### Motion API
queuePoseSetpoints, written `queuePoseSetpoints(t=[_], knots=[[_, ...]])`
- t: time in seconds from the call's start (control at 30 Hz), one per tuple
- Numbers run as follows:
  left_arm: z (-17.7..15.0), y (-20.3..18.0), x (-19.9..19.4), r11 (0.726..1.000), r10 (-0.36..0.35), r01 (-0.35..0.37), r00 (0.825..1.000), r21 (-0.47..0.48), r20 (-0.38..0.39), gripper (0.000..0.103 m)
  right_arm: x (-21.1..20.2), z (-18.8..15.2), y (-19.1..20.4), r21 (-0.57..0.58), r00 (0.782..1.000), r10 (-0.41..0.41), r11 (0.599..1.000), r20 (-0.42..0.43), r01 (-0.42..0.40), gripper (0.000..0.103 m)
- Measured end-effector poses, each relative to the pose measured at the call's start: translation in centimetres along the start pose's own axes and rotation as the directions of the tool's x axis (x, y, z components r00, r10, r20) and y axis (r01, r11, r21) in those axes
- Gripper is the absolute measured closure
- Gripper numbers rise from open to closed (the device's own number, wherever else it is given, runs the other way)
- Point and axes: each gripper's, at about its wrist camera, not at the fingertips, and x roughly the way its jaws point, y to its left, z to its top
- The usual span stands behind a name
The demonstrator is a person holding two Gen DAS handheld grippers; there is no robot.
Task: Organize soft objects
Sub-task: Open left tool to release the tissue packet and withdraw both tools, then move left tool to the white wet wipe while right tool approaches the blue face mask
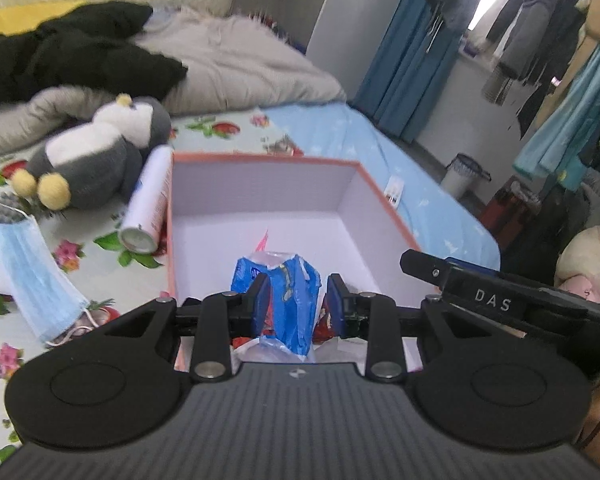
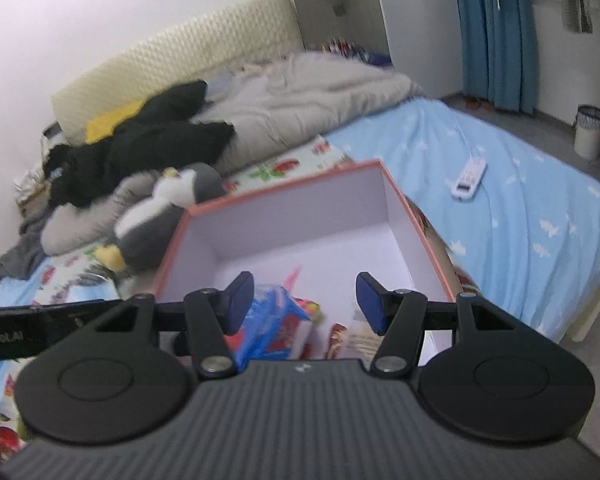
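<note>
An open box (image 1: 384,204) with an orange rim and white inside stands on the bed; it also shows in the right wrist view (image 2: 420,224). My left gripper (image 1: 296,300) is over the box's near end with a blue plastic packet (image 1: 292,300) between its fingers; the right pad stands slightly off it. My right gripper (image 2: 304,300) is open and empty above the box, over the blue packet (image 2: 268,320) and other wrappers (image 2: 340,336) inside. A grey and white penguin plush (image 1: 100,156) lies left of the box. A blue face mask (image 1: 40,272) lies nearer left.
A white spray can (image 1: 148,200) lies against the box's left wall. A black garment (image 1: 72,52) and grey blanket (image 1: 240,64) fill the bed's far side. A remote (image 2: 470,178) lies on the blue sheet at right. A bin (image 1: 462,174) and hanging clothes stand beyond the bed.
</note>
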Motion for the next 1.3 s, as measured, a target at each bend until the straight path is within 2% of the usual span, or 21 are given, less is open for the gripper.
queuePoseSetpoints(t=[0.27, 0.67, 0.8, 0.9, 1.3], knots=[[-1.8, -0.3, -7.3, 1.0, 0.016, -0.018, 0.995, 0.01, 0.094, 0.067, -5.2, -0.2, 3.2, -0.054, 0.995, 0.057, 0.997, 0.077, -0.053, 0.044], [-5.5, 2.4, -14.7, 0.995, 0.099, -0.094, 0.984, -0.041, 0.149, 0.067, -9.2, -2.1, 7.3, -0.131, 0.985, 0.147, 0.982, 0.085, -0.135, 0.043], [-6.8, 3.3, -16.2, 0.991, 0.123, -0.115, 0.98, -0.061, 0.156, 0.067, -10.1, -3.1, 8.5, -0.152, 0.983, 0.172, 0.975, 0.072, -0.159, 0.043], [-7.9, 3.6, -17.4, 0.982, 0.187, -0.181, 0.967, -0.05, 0.173, 0.067, -10.6, -3.9, 9.3, -0.172, 0.98, 0.191, 0.969, 0.056, -0.179, 0.043], [-11.9, 7.0, -19.7, 0.961, 0.252, -0.23, 0.958, -0.152, 0.14, 0.067, -10.6, -7.1, 12.2, -0.223, 0.967, 0.25, 0.941, -0.043, -0.253, 0.043]])
